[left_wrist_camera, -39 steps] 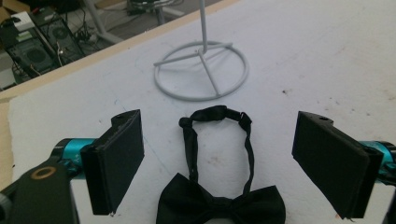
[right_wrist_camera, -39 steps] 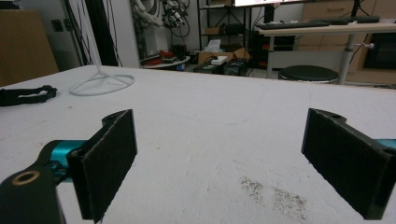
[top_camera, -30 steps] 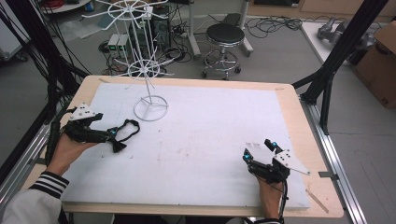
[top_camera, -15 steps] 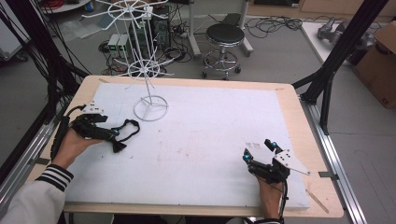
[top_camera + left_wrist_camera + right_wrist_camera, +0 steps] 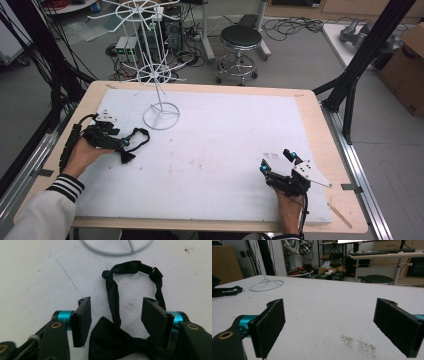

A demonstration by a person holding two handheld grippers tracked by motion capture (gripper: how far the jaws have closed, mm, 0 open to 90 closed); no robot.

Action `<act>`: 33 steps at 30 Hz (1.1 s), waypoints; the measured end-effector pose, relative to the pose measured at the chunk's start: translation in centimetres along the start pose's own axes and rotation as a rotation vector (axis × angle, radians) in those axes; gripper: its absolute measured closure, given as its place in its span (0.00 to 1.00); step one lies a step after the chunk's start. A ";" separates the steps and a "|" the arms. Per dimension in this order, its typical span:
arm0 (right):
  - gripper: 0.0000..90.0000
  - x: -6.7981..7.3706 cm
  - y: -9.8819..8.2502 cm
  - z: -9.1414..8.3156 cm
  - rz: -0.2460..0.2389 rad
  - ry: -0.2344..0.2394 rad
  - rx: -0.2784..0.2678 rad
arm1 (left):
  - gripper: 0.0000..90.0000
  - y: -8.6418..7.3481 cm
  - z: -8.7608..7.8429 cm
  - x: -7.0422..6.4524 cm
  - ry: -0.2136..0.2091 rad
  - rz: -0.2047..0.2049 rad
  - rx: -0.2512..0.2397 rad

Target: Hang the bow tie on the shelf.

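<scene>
A black bow tie (image 5: 117, 340) is straddled, seemingly untouched, by the spread left gripper (image 5: 116, 315); the right gripper (image 5: 329, 325) is held agape, empty.

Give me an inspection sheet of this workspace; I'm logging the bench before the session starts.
Surface: white mat on a wooden table, lightly scuffed and stained.
Job's things: black fabric bow tie with looped strap lying flat; white wire display stand upright, its ring base just beyond the strap.
Clutter: nothing seen on the mat.
Grippers: left gripper open, jaws either side of the bow tie; right gripper open, nothing between its jaws, low over the mat.
Cables: black cable trailing from the left gripper.
Surroundings: black round stool, cardboard box, floor wiring.
</scene>
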State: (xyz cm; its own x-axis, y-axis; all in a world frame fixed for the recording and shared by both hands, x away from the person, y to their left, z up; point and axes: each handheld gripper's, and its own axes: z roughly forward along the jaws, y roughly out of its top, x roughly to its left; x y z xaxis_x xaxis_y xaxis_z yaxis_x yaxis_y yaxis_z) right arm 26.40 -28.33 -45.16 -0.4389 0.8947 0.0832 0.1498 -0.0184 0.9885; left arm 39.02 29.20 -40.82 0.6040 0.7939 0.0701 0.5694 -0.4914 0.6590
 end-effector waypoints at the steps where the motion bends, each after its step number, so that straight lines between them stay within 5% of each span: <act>1: 0.10 0.0 0.0 0.0 0.000 0.000 0.000 | 0.50 0.0 0.1 0.0 0.000 0.001 0.010; 9: 0.10 0.0 0.0 0.0 0.000 0.002 0.000 | 0.58 0.0 0.6 0.0 -0.004 -0.036 0.046; 21: 0.10 -0.1 0.0 0.0 -0.002 0.001 -0.002 | 0.67 0.0 1.3 -0.1 0.002 -0.037 0.095; 33: 0.10 -0.1 0.0 0.0 -0.002 0.001 -0.002 | 0.91 0.0 1.2 -0.2 0.007 -0.036 0.102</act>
State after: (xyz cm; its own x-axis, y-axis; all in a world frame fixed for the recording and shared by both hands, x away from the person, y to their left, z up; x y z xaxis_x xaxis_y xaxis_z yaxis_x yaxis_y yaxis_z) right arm 26.43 -28.39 -45.18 -0.4396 0.8945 0.0818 0.1476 -0.0179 0.9889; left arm 39.60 28.64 -41.77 0.5783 0.8141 0.0529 0.6446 -0.4957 0.5820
